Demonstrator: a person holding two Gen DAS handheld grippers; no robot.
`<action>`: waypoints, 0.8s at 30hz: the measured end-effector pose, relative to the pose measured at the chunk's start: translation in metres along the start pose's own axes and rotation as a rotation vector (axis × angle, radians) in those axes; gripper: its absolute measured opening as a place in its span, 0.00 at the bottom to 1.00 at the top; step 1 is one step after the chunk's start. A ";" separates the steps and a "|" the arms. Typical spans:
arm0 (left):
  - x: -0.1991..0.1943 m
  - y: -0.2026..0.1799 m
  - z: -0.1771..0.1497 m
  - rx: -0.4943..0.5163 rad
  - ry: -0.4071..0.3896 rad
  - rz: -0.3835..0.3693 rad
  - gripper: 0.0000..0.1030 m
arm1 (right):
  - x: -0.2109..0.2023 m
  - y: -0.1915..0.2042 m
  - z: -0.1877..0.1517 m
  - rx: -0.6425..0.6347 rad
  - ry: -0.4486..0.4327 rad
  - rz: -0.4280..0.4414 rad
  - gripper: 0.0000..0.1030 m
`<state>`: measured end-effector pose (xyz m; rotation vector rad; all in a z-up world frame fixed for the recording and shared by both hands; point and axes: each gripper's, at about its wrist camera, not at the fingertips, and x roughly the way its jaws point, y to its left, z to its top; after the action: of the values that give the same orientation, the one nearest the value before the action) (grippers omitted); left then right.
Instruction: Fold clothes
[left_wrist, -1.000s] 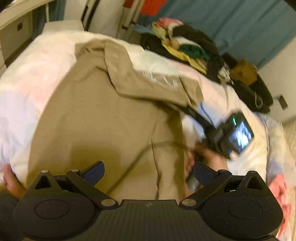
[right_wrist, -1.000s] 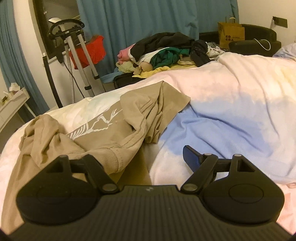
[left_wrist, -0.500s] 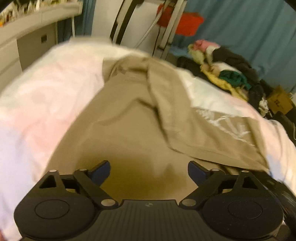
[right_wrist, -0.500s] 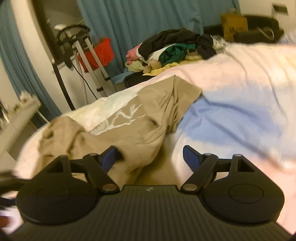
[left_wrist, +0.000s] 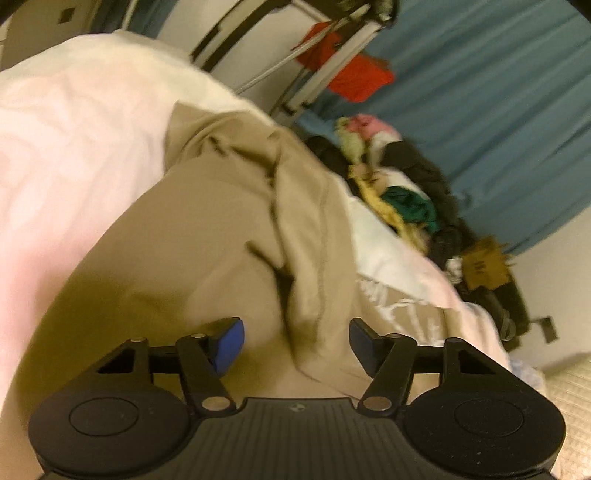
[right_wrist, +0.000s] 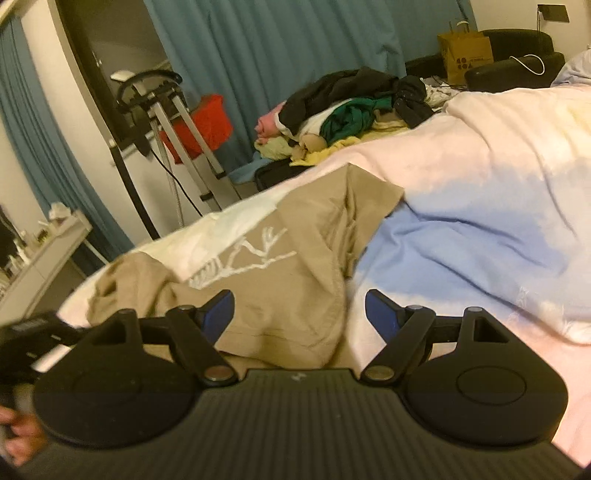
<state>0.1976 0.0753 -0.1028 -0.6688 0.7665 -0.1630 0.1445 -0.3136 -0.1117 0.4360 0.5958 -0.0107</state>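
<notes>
A bedroom with teal curtains (right_wrist: 295, 48) along the far wall holds one bed (right_wrist: 498, 206), its cover fading from white and pink to light blue. On the bed lies one tan shirt (left_wrist: 207, 236), half folded: a layer is turned over on itself, showing a white branch-like print (right_wrist: 255, 254) in the right wrist view. In that view the shirt fills the bed from about 9 to 12 o'clock of the frame centre, with bare blue cover at 3 o'clock.

Two hand-held grippers are in view. The left hand-held gripper (left_wrist: 295, 341) hangs over the shirt with its two blue-padded fingers spread wide apart, grasping nothing; a raised fold of the shirt runs up between them toward 12 o'clock. The right hand-held gripper (right_wrist: 299, 314) is likewise released, its fingers apart, with the shirt's folded edge lying between and just beyond them. Whether either gripper touches the cloth cannot be told.

Beyond the bed, at about 1 o'clock in both views, sits one heap of mixed clothes (right_wrist: 347, 110) in black, green, yellow and pink. One brown paper bag (right_wrist: 465, 51) stands farther right, and one red cloth (right_wrist: 207, 122) hangs on a metal rack (right_wrist: 184, 147) at 11 o'clock.
</notes>
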 end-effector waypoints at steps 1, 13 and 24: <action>0.001 0.000 0.001 0.011 -0.002 -0.030 0.62 | 0.005 -0.002 -0.001 -0.010 0.033 0.016 0.77; 0.082 -0.001 0.007 -0.059 0.145 -0.111 0.24 | 0.035 -0.027 -0.020 0.244 0.099 0.155 0.26; 0.060 -0.008 0.051 -0.077 -0.006 -0.266 0.00 | 0.028 0.000 0.019 0.167 -0.102 0.146 0.15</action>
<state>0.2764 0.0724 -0.1067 -0.8430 0.6785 -0.3750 0.1778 -0.3182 -0.1133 0.6361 0.4635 0.0565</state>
